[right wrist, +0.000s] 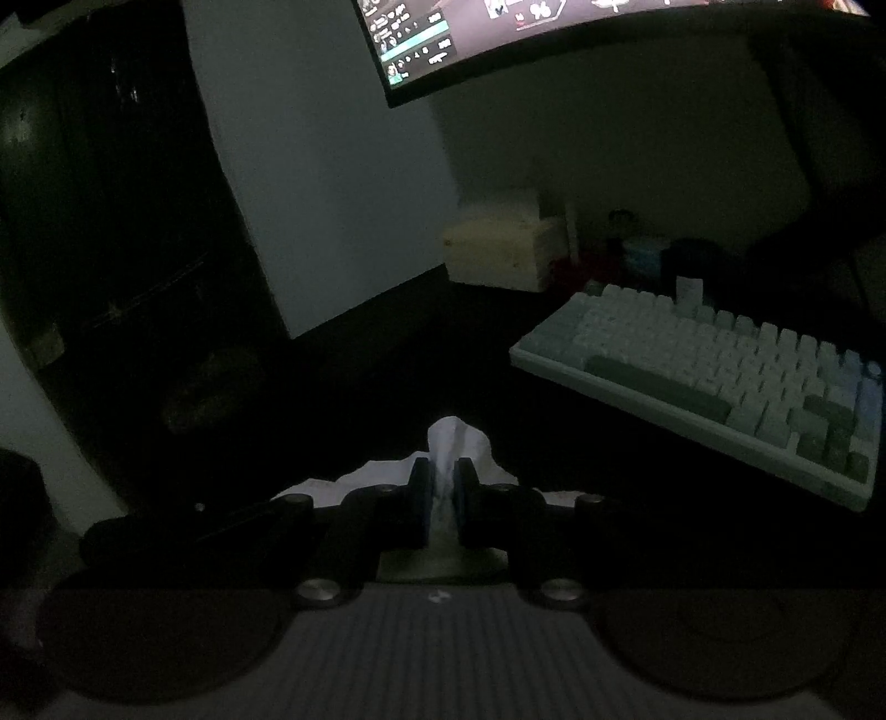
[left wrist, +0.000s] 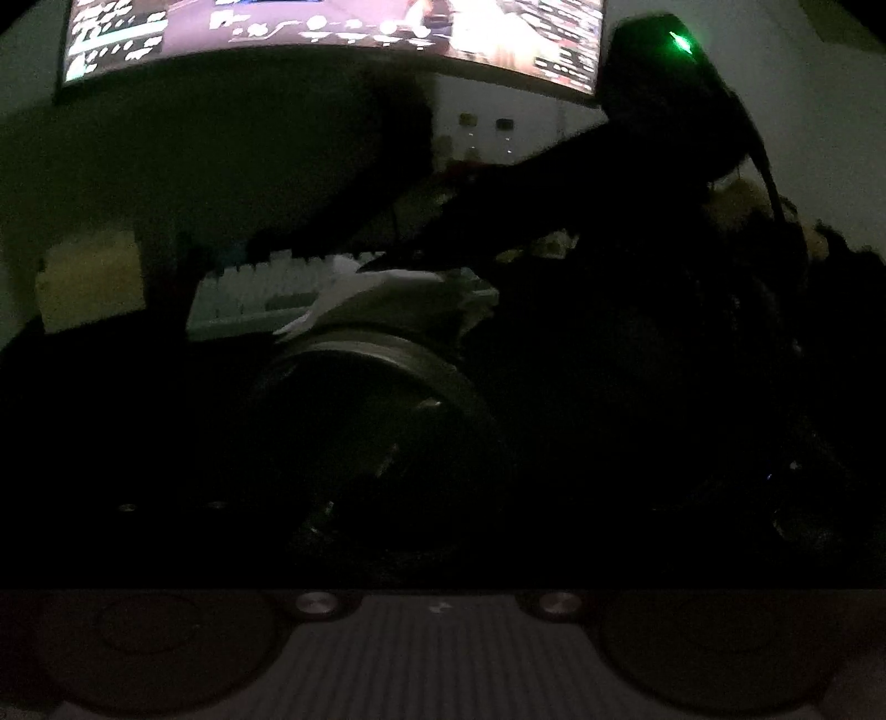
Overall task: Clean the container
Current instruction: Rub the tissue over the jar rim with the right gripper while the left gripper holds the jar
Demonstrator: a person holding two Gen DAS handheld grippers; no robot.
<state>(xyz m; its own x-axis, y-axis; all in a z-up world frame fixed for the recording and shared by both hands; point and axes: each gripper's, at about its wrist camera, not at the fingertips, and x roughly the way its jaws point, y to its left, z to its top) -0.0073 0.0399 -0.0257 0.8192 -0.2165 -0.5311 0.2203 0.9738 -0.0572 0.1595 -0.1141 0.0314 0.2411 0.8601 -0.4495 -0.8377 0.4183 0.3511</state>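
The scene is very dark. In the left wrist view a round dark container (left wrist: 376, 421) sits close before the camera, its rim catching faint light. A white tissue (left wrist: 387, 299) lies on its far rim, pinched by my right gripper (left wrist: 376, 266), which reaches in from the upper right. My left gripper's fingers are lost in the dark around the container; I cannot tell how they stand. In the right wrist view my right gripper (right wrist: 443, 487) is shut on the crumpled white tissue (right wrist: 457, 443), which sticks out past the blue pads (right wrist: 423, 493).
A white keyboard (right wrist: 720, 365) lies on the dark desk to the right; it also shows behind the container (left wrist: 266, 288). A lit curved monitor (left wrist: 332, 33) hangs above. A pale box (right wrist: 498, 249) and small jars stand at the back. A white wall panel (right wrist: 321, 183) is left.
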